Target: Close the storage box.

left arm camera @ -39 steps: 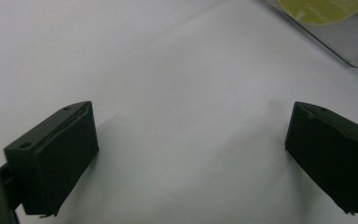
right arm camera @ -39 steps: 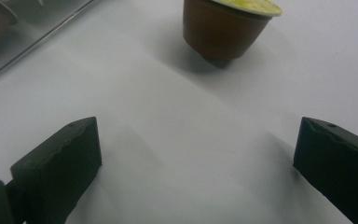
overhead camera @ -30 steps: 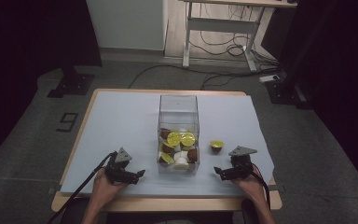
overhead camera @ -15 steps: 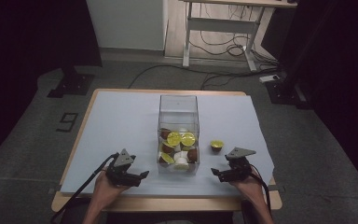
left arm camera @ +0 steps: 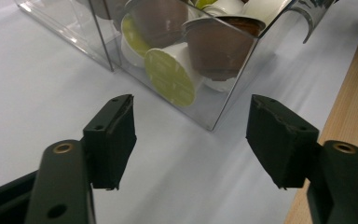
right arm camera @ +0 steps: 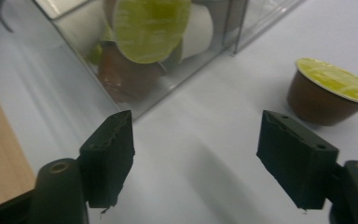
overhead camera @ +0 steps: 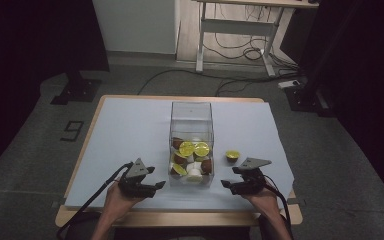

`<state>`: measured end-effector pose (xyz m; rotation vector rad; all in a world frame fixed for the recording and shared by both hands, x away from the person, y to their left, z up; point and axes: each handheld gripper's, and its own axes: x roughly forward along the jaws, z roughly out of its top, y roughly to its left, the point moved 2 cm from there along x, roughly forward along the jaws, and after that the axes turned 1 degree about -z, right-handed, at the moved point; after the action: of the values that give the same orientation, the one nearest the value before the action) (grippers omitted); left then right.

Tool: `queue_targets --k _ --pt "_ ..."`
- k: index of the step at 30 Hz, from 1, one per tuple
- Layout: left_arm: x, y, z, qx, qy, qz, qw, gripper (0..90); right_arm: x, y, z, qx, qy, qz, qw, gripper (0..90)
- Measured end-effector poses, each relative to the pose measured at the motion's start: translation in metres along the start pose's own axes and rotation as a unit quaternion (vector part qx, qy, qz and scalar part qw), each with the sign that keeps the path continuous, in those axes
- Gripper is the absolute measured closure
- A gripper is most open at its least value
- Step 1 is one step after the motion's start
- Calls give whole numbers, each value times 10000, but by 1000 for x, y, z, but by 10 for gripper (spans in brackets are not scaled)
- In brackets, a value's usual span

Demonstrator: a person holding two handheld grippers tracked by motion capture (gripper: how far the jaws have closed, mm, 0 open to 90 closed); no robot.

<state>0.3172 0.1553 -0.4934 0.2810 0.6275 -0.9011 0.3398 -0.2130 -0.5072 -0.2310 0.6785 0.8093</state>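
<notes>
Clear box [overhead camera: 192,142] of capsules sits centre frame on the worktop [overhead camera: 130,130], one loose capsule [overhead camera: 232,155] just right. Left gripper [overhead camera: 156,186] and right gripper [overhead camera: 226,184] flank it at the bottom, fingers apart, just been closing, nothing between them.

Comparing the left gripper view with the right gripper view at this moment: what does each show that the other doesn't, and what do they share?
Left gripper view alone: a white capsule with a pale green lid lying on its side against the wall of the clear box, and the left gripper, whose jaws have just been closing with nothing between them.

Right gripper view alone: a loose brown capsule with a yellow lid standing on the mat outside the box, and the right gripper, jaws likewise just closing on nothing.

Both: the clear box of capsules, the pale mat and the table's wooden edge.
</notes>
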Motion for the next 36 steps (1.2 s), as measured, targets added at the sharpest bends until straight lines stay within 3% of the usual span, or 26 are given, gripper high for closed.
queue_targets --k 21,36 --pt "7 -5 11 139 -17 -186 9997 491 1 20 18 -290 -61 535 9981 519" --pt "11 -6 14 152 -66 -352 9992 597 2 30 28 -494 -118 668 9965 667"
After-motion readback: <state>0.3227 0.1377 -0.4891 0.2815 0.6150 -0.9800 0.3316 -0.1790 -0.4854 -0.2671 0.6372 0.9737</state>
